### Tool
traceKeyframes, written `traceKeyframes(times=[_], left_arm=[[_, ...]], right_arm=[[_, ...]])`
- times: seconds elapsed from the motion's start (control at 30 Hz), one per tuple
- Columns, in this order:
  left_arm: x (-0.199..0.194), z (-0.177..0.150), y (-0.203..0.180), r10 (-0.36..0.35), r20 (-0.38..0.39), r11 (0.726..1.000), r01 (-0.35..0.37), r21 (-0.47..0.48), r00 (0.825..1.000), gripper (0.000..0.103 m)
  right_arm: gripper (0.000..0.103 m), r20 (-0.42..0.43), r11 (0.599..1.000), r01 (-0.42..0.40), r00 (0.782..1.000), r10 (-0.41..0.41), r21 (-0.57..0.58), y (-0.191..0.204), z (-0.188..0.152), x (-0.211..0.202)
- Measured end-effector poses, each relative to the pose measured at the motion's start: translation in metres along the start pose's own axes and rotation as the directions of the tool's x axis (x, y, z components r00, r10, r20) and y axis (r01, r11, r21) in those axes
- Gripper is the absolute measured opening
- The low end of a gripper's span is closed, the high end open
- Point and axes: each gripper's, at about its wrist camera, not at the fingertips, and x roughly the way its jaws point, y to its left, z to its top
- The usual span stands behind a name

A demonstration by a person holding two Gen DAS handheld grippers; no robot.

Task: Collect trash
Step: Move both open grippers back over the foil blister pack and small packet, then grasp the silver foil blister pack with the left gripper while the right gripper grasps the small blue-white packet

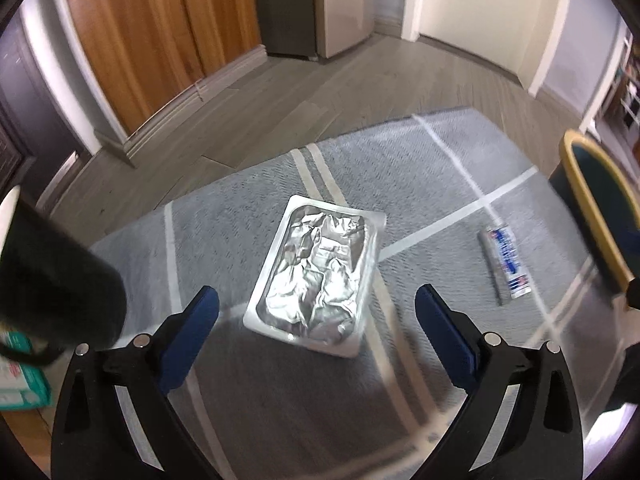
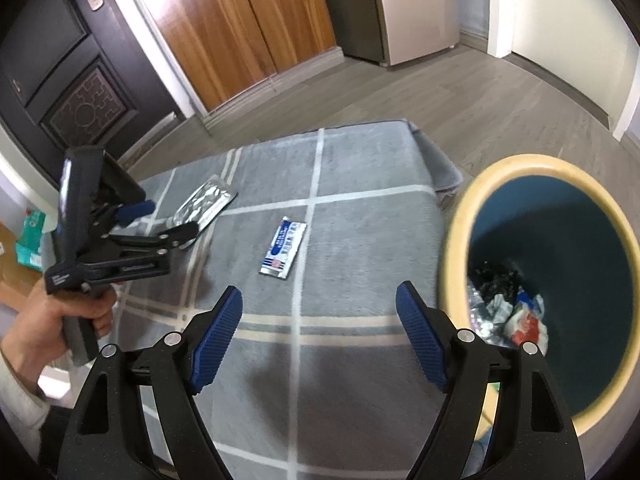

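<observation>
The left hand-held gripper [image 1: 316,300] stands with its jaws spread wide and nothing between them, tilted down over a flat silver foil tray [image 1: 316,272] that lies on the grey checked rug [image 1: 420,152]. The right hand-held gripper [image 2: 320,308] is likewise wide and empty, with a small blue-and-white sachet [image 2: 283,253] lying on the rug just beyond it, well apart from the tray. The yellow-rimmed bin [image 2: 480,184] stands at the right edge of the rug, already holding some crumpled rubbish. The tray looks thin and broad, so the likely trouble is that the jaws straddle it the long way and cannot close on it, or pinch only the crinkled foil and tear or buckle it. The sachet lies flat against soft pile; the pads may slide over it or catch the rug instead. Either piece, held by an edge, could slip out before reaching the bin.
</observation>
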Motion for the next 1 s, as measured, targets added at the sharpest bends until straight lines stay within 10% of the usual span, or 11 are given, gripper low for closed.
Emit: traceKeyframes(times=[0.43, 0.6, 1.0], left_arm=[[0.03, 0.002, 0.01, -0.048, 0.0, 0.999, 0.048, 0.003, 0.999, 0.096], [0.023, 0.0, 0.013, -0.046, 0.045, 0.999, 0.046, -0.006, 0.998, 0.069], [-0.002, -0.032, 0.042, -0.043, 0.056, 0.985, 0.051, -0.163, 0.998, 0.068]], right_arm=[[0.08, -0.04, 0.999, 0.006, 0.999, -0.008, -0.044, 0.03, 0.012, 0.049], [0.08, -0.043, 0.999, 0.015, 0.999, -0.017, -0.051, 0.034, 0.016, 0.058], [0.077, -0.052, 0.981, 0.129, 0.989, -0.138, -0.143, 0.052, 0.02, 0.09]])
